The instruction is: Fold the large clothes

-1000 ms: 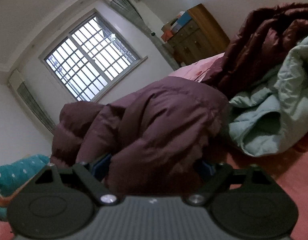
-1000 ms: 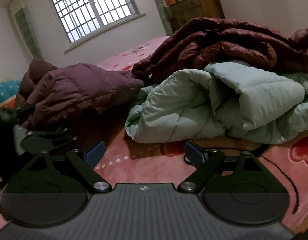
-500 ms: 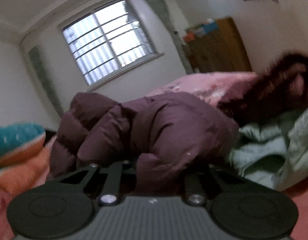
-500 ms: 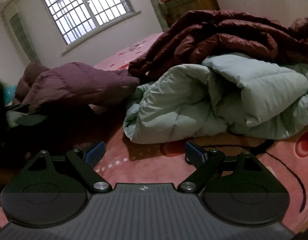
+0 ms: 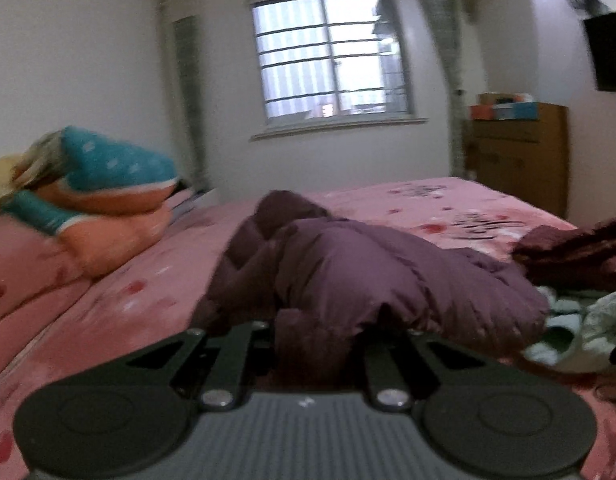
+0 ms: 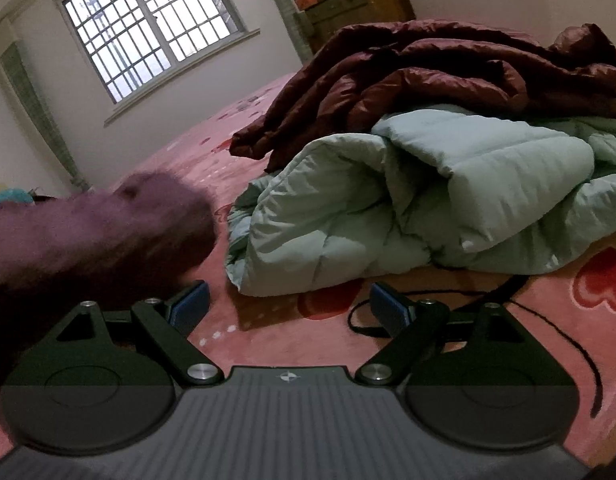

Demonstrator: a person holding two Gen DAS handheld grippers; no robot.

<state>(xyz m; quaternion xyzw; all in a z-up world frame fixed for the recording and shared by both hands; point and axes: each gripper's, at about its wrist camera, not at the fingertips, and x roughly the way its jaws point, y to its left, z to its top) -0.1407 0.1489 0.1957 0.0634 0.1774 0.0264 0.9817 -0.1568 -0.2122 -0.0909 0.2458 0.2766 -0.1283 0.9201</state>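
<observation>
- Far left on the pink bedspread (image 5: 120, 292), a heap of teal and orange bedding (image 5: 108, 184) sits up by the wall; it is smeared by blur.
- The purple down jacket (image 5: 387, 276) lies in a mound mid-bed, in front of the barred window (image 5: 327, 76).
- The left gripper (image 5: 313, 344) is clenched on a bunched fold of that jacket; its fingers are drawn close together with purple fabric squeezed between them.
- In the right wrist view the same jacket (image 6: 96, 228) shows as a blurred purple mass at the left, just beside the right gripper's left finger.
- The right gripper (image 6: 288, 306) is released, its blue pads wide apart over bare bedspread with nothing between them.
- A thin black cord (image 6: 555, 332) trails across the spread by its right finger.
- Further right lies a pale green quilted coat (image 6: 427, 208), folded over itself, with a dark red puffy coat (image 6: 447, 68) piled behind and touching it.
- A wooden dresser (image 6: 359, 4) stands in the corner with coloured boxes on top; any lettering on them is too small to read, and I can make out no brand or label anywhere.
</observation>
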